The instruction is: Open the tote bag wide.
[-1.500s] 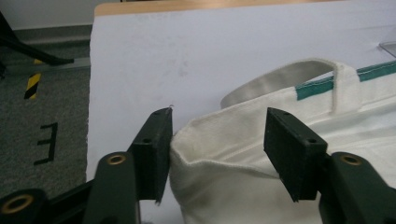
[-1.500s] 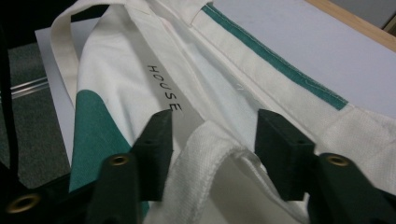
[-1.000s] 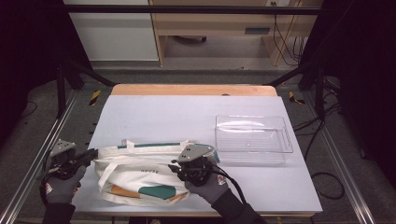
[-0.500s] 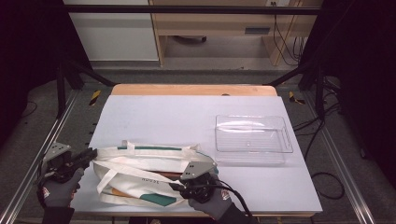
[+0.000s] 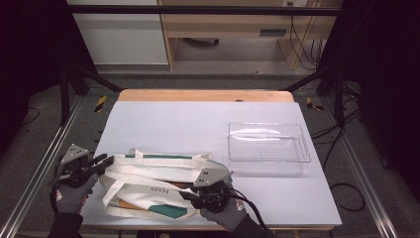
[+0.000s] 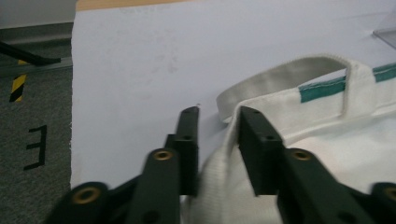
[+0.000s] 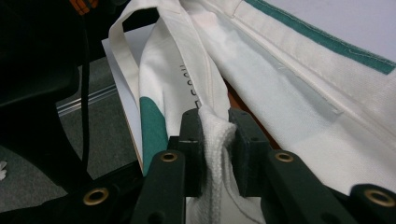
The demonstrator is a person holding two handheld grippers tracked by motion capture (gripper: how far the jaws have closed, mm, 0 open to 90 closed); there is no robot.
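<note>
Tote bag (image 5: 158, 183) lies flat at the near left of the table (image 5: 198, 124), stretched between our two grippers. Our left gripper (image 5: 101, 161) sits at the bag's left end, by the table's left edge; in the left gripper view (image 6: 217, 140) its jaws stand either side of a fold of the white cloth, and they have just been closing a little, with the right jaw against the fabric and a small gap showing beside the left one, so we cannot tell whether it truly pinches. Our right gripper (image 5: 190, 194) is at the bag's near right part; in the right gripper view (image 7: 215, 135) its jaws are clenched on a bunched ridge of the cloth, both pads pressing into it. We see the bag as cream canvas, with a teal band along its far hem (image 6: 327, 86), a teal patch (image 5: 168, 210) on its near side and small dark lettering (image 5: 159, 190) across the middle. Its pale straps (image 6: 280, 77) loop out onto the table. A clear tray (image 5: 267, 144) stands well apart, to the far right of the bag.
</note>
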